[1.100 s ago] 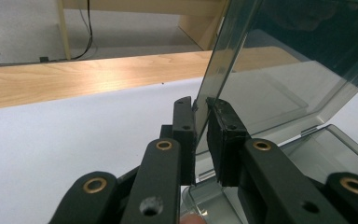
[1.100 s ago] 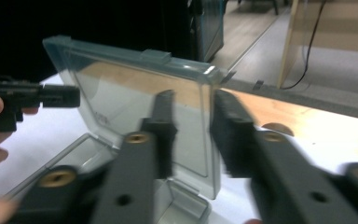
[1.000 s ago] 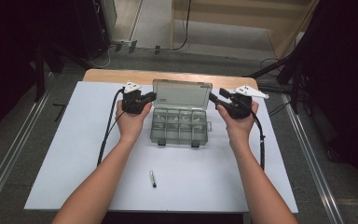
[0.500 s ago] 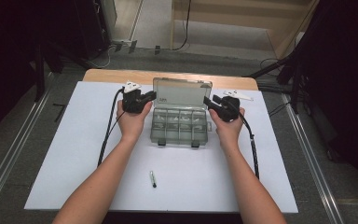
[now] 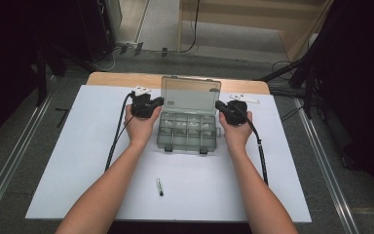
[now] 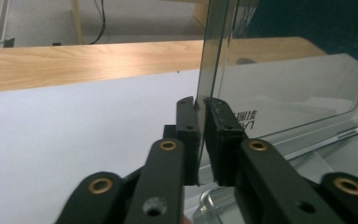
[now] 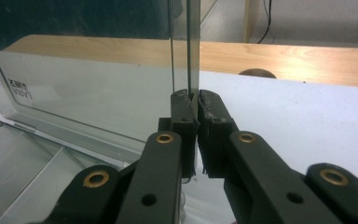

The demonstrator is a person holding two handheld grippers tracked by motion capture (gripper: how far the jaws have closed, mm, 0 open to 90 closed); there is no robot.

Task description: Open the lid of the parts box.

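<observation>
Two grippers pinch the raised lid (image 5: 191, 93) of a clear plastic compartment box (image 5: 187, 131), one at each side edge. The box sits at the middle of the table, toward the far side, with its lid standing nearly upright. In the left gripper view, the left gripper (image 6: 200, 122) has its black fingers (image 6: 187, 135) pressed onto the lid's thin edge. In the right gripper view, the right gripper (image 7: 194, 117) grips the opposite edge the same way; its fingers have just been closing, with the lid's edge between them.

We judge the step to be swinging the lid on its hinge, likely closing it. To do it well, we would move both hands together at one pace, following the hinge's arc, so the thin plastic does not twist or slip free. We would keep the base from sliding on the table.

Nearer the person, a small dark pen-like object (image 5: 159, 186) lies well apart from the box. A white sheet (image 5: 78, 161) covers the table, with a strip of wood (image 5: 121, 79) showing at its far edge. Beyond it we see grey floor, cables, and dark surroundings on both sides.
</observation>
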